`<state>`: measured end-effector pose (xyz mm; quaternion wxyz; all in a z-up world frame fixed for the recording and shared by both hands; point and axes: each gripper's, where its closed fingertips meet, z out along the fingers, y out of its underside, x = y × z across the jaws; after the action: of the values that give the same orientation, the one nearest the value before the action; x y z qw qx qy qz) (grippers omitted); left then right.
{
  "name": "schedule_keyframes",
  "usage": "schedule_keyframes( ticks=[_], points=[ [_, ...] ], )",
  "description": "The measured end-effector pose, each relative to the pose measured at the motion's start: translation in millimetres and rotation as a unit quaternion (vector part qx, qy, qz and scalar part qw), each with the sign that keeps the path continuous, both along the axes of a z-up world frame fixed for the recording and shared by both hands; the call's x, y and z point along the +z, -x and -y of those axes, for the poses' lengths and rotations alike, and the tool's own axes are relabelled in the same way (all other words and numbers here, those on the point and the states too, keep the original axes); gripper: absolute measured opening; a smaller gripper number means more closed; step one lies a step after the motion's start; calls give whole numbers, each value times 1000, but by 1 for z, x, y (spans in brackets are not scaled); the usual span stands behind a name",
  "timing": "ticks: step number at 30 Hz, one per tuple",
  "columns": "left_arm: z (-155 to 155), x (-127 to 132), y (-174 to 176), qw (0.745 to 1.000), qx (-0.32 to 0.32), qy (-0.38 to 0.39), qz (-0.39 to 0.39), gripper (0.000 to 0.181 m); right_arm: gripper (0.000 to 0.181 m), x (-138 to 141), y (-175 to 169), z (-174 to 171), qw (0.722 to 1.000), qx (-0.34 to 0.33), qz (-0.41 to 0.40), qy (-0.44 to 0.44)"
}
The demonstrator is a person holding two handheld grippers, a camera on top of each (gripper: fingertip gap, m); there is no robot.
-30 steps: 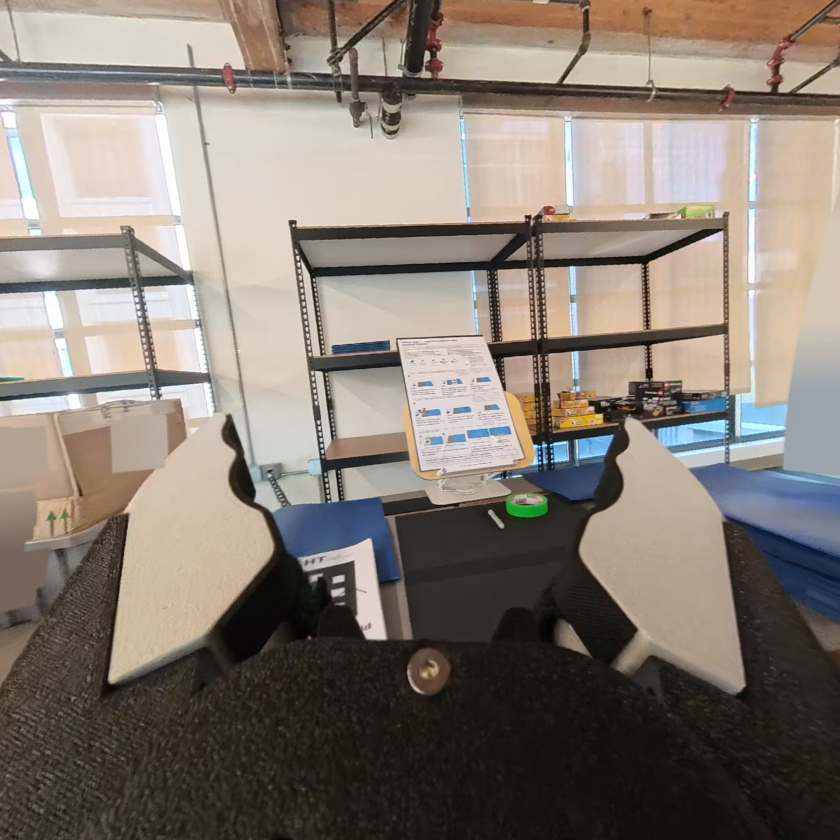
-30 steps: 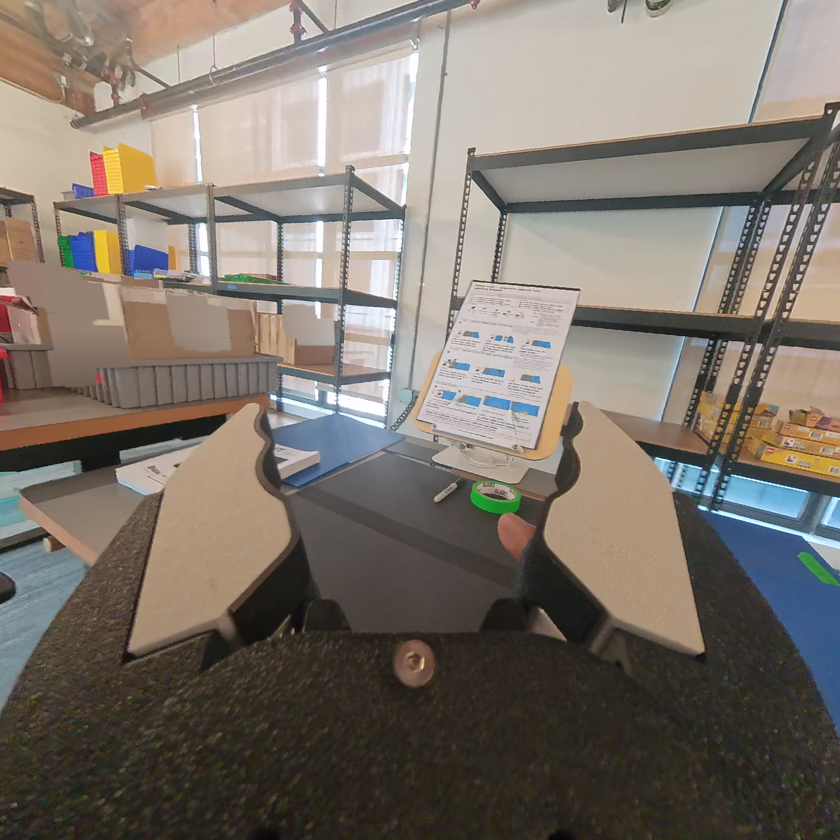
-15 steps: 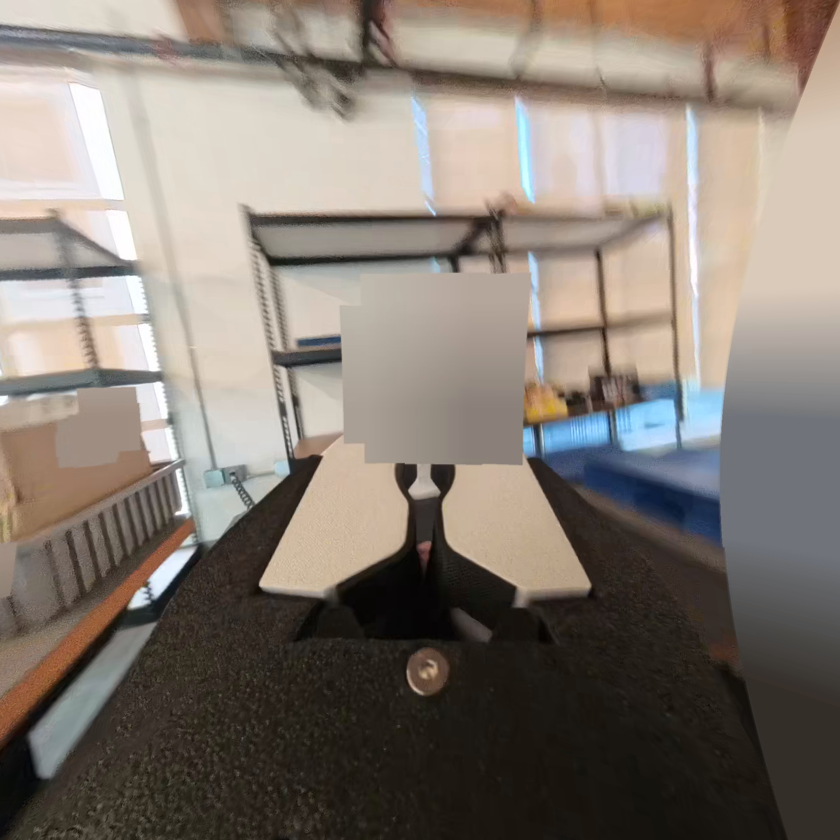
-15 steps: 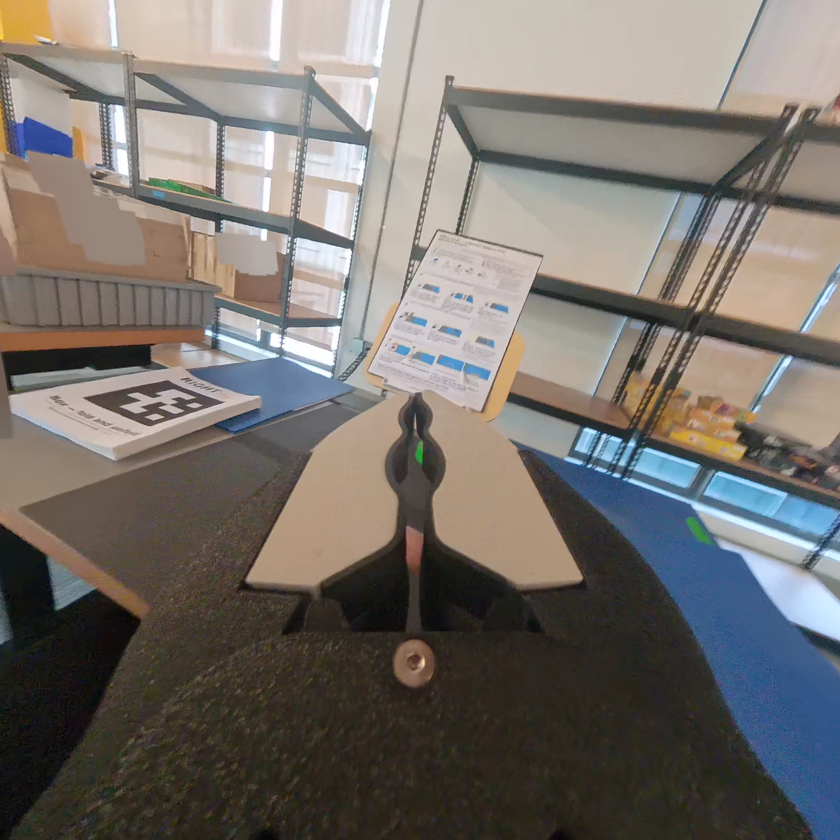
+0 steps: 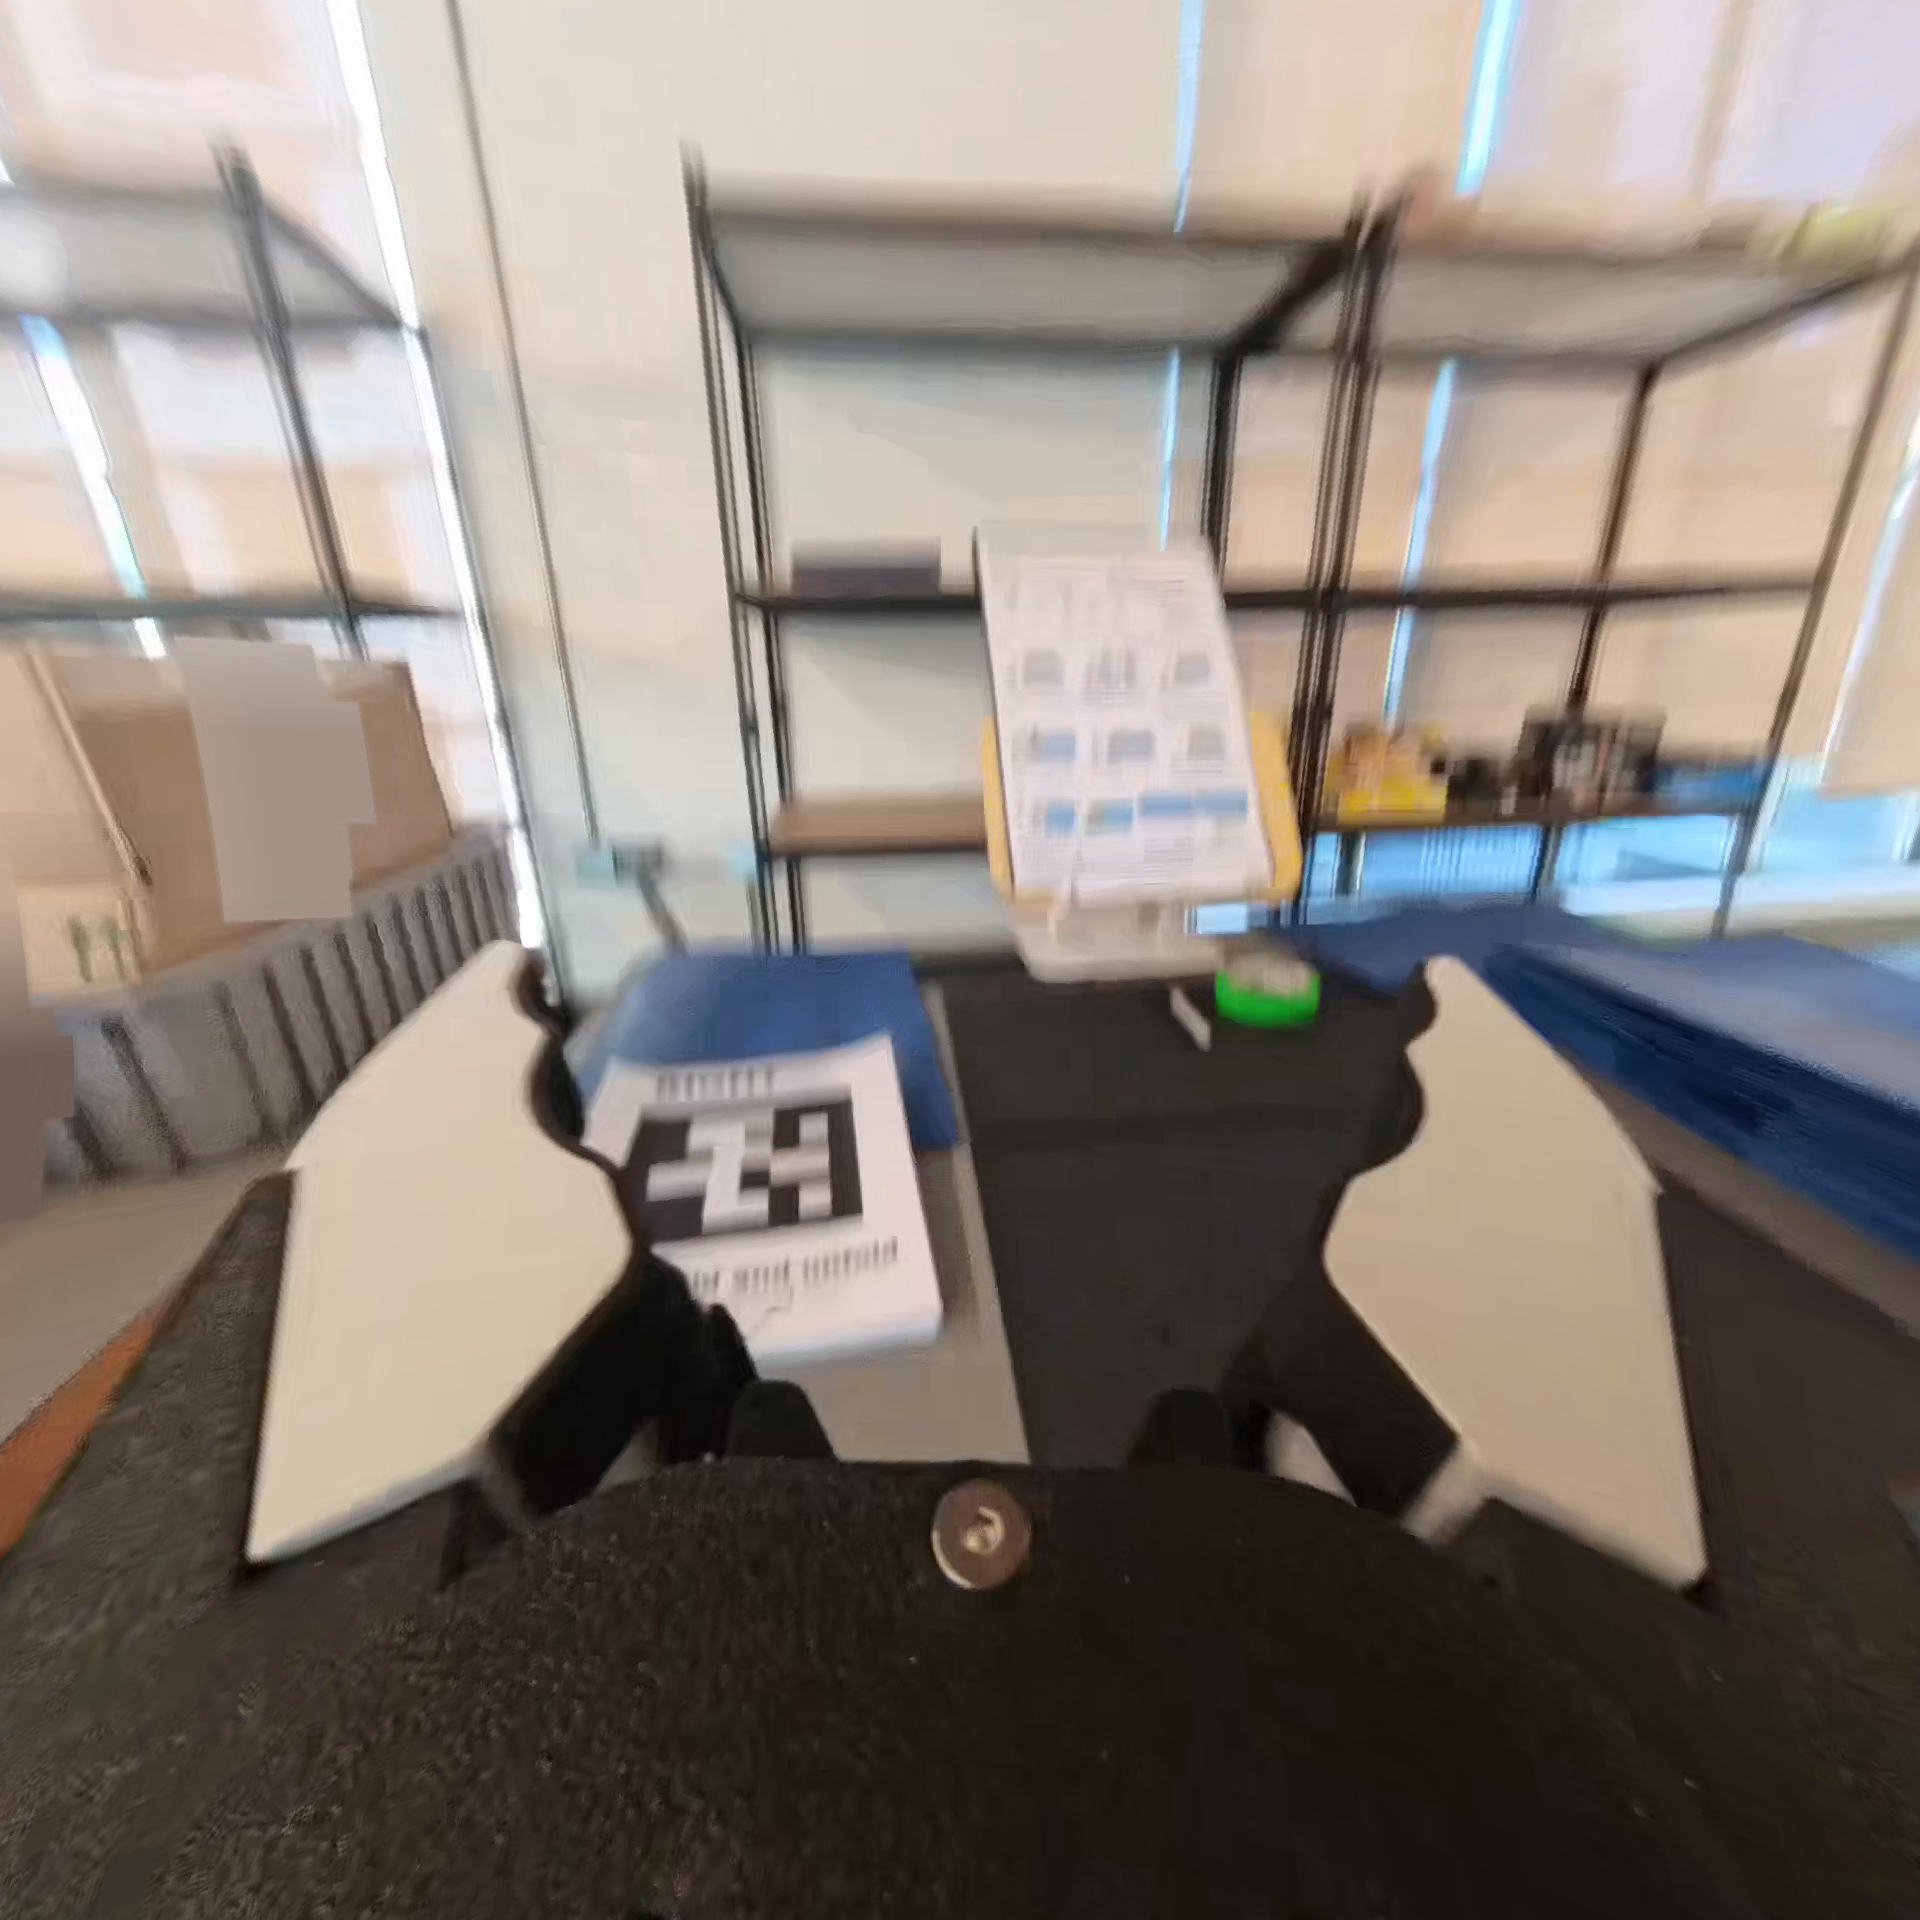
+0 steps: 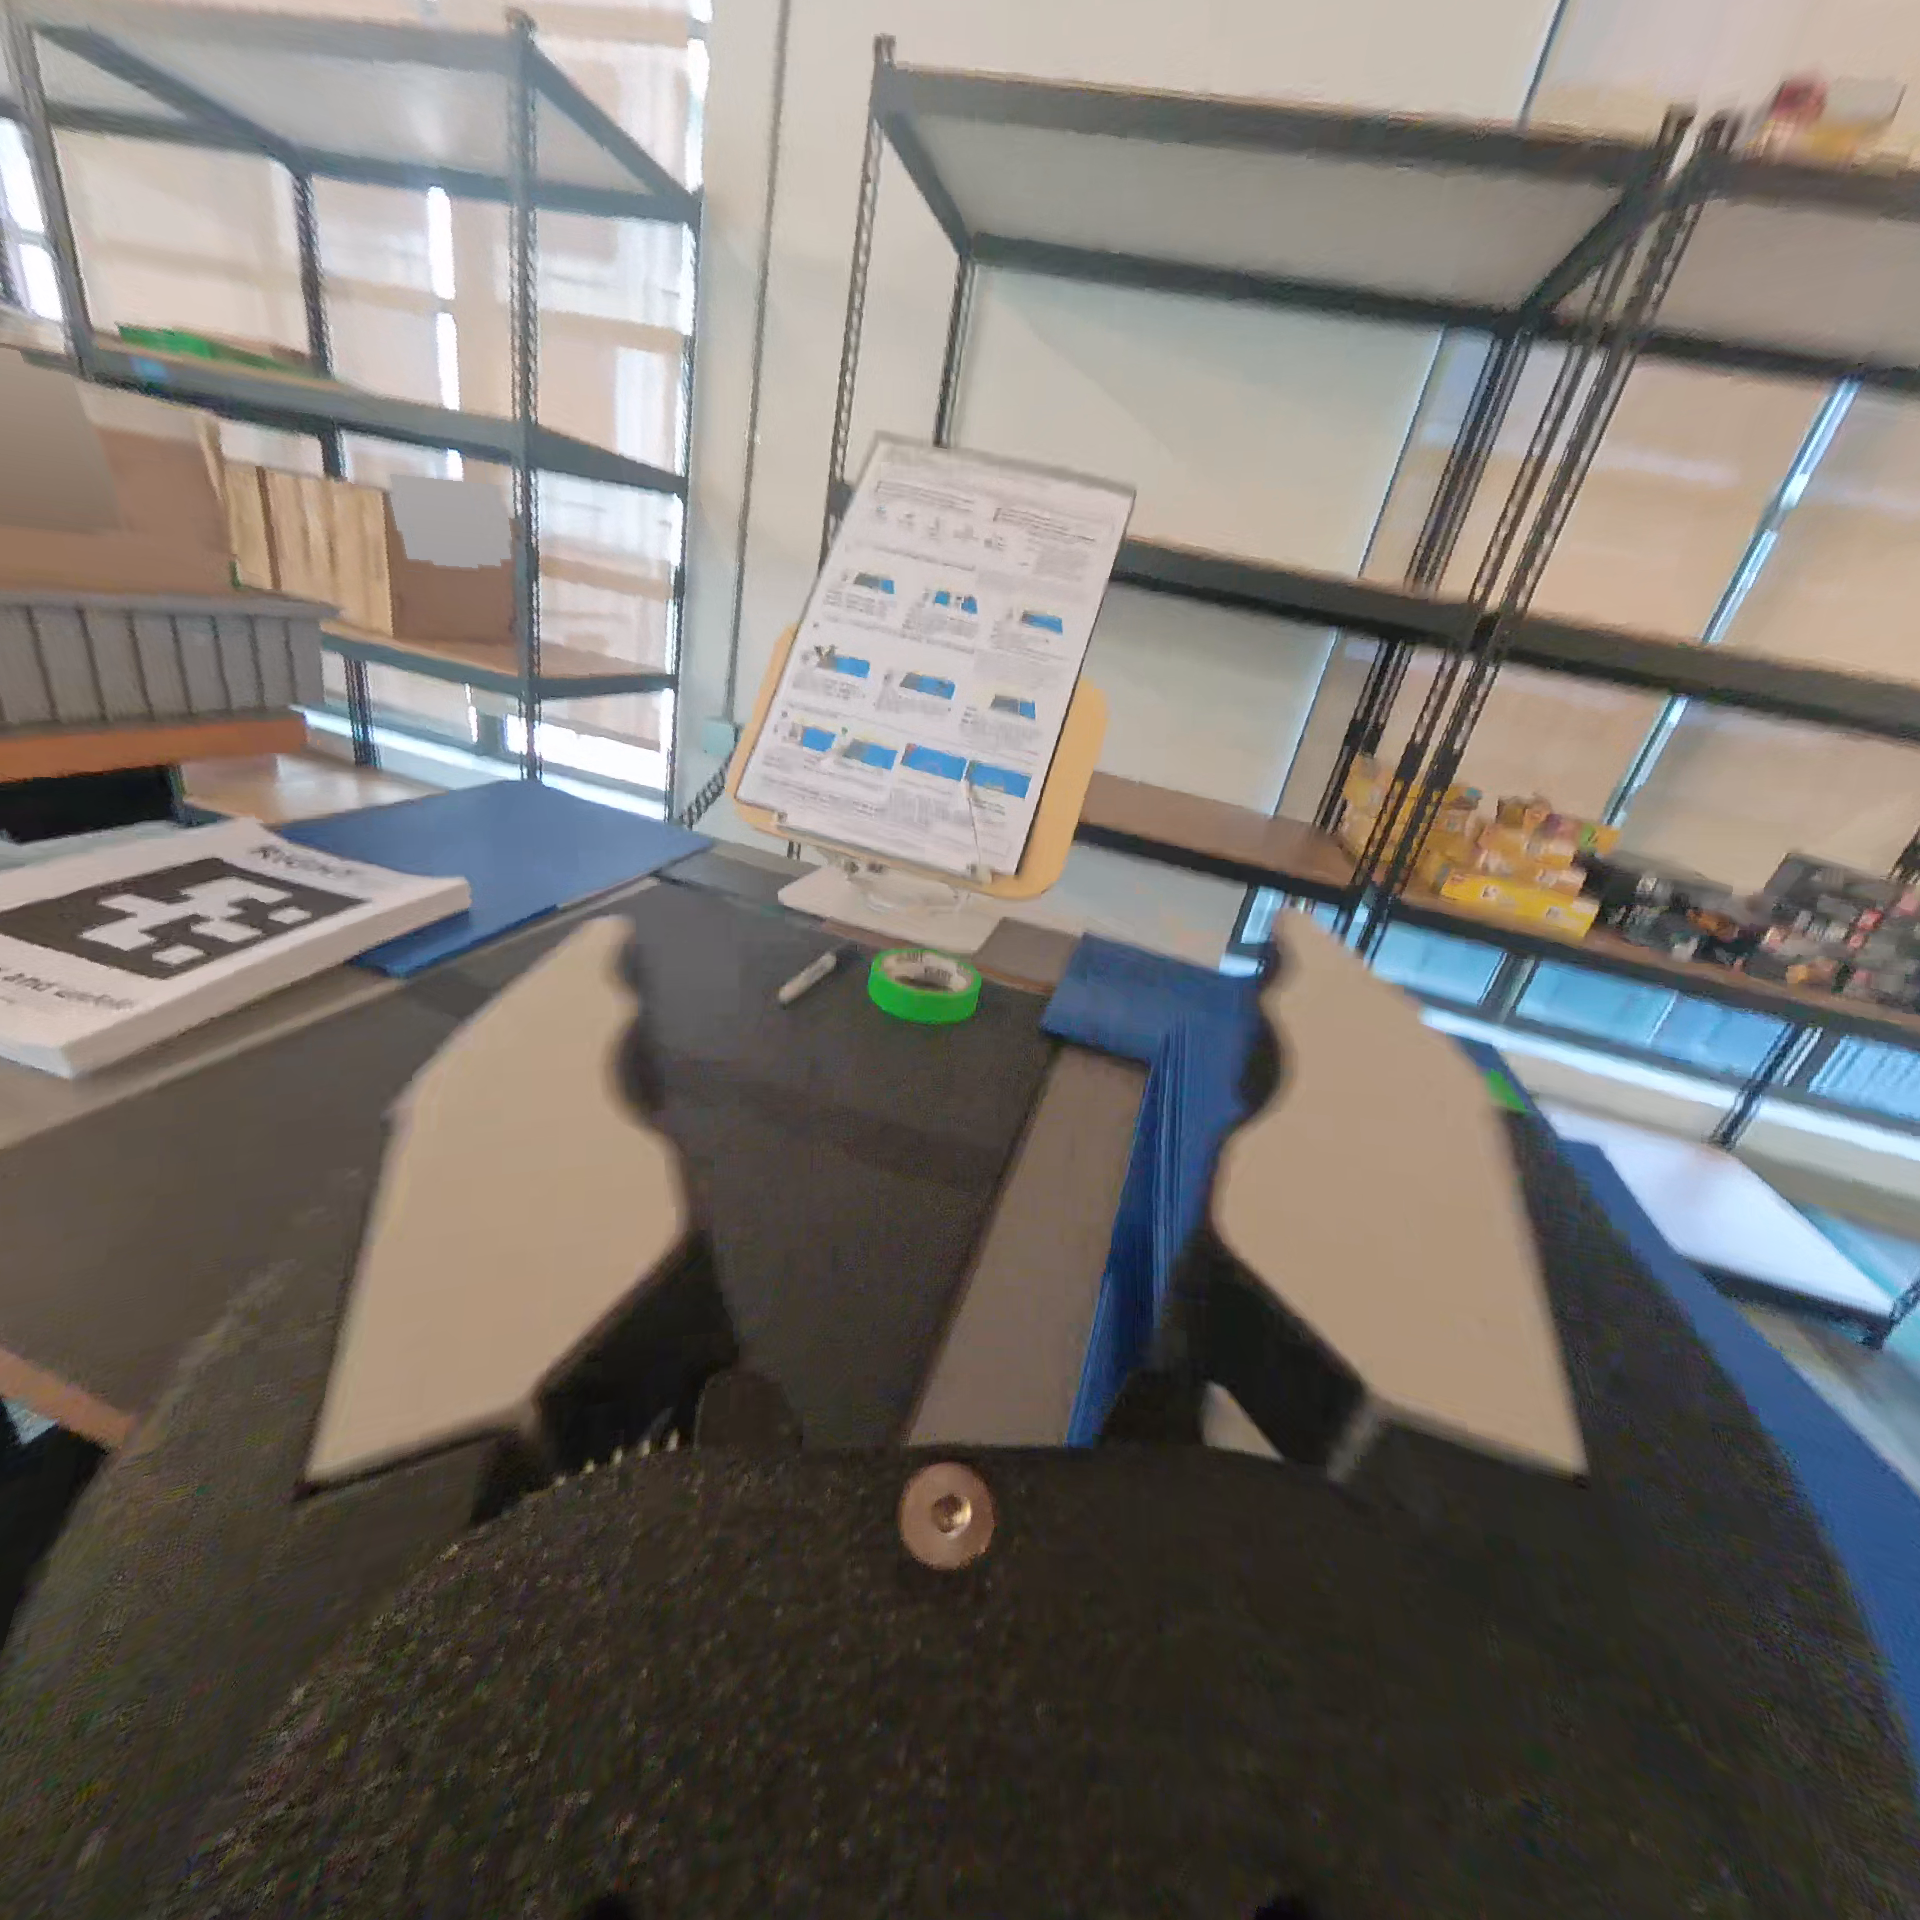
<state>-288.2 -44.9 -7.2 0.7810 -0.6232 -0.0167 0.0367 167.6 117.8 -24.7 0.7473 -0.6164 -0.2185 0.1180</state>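
Observation:
My left gripper (image 5: 977, 966) is open and empty, held above a black mat (image 5: 1143, 1164). A white board with a black-and-white square marker (image 5: 769, 1184) lies just inside its left finger. My right gripper (image 6: 951, 935) is open and empty above the same mat (image 6: 831, 1122). A stack of blue sheets (image 6: 1174, 1143) lies by its right finger, off the mat's right edge. A green tape roll (image 6: 925, 985) and a marker pen (image 6: 816, 975) lie at the mat's far end; the roll also shows in the left wrist view (image 5: 1268, 992). The left wrist view is blurred.
A printed sheet on a stand (image 6: 945, 665) stands behind the tape. A blue folder (image 6: 499, 847) lies far left beside the marker board (image 6: 187, 925). Black metal shelving (image 6: 1351, 416) lines the wall. Cardboard boxes (image 5: 208, 790) sit at the left above a grey ribbed bin (image 5: 364, 987).
Both grippers were open a second ago, shut half a second ago, and are open again now. Both views have swung down and back toward the mat.

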Motion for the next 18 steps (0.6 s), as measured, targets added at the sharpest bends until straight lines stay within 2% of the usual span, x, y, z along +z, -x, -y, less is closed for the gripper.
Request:
schedule_keyframes(
  ticks=[1,2,3,8,13,16,18],
  points=[
    [-9,-8,0,999,-6,37,2,148,127,-8,0,-8,999,-4,8,32],
    [-16,-8,2,999,-10,36,6,148,138,-15,-1,-16,998,-10,16,55],
    [-23,-7,3,999,-13,28,12,148,140,-19,0,-23,997,-14,23,66],
    [-73,-20,15,997,-3,72,5,148,128,-24,-4,-60,996,-45,28,70],
    [-160,-55,32,990,-11,139,-15,148,121,-62,-3,-120,989,-75,34,125],
    [-217,-52,36,990,-39,138,13,147,126,-75,10,-157,986,-58,29,157],
    [-246,-50,31,987,-55,148,11,148,130,-67,15,-176,986,-47,43,155]
  ],
)
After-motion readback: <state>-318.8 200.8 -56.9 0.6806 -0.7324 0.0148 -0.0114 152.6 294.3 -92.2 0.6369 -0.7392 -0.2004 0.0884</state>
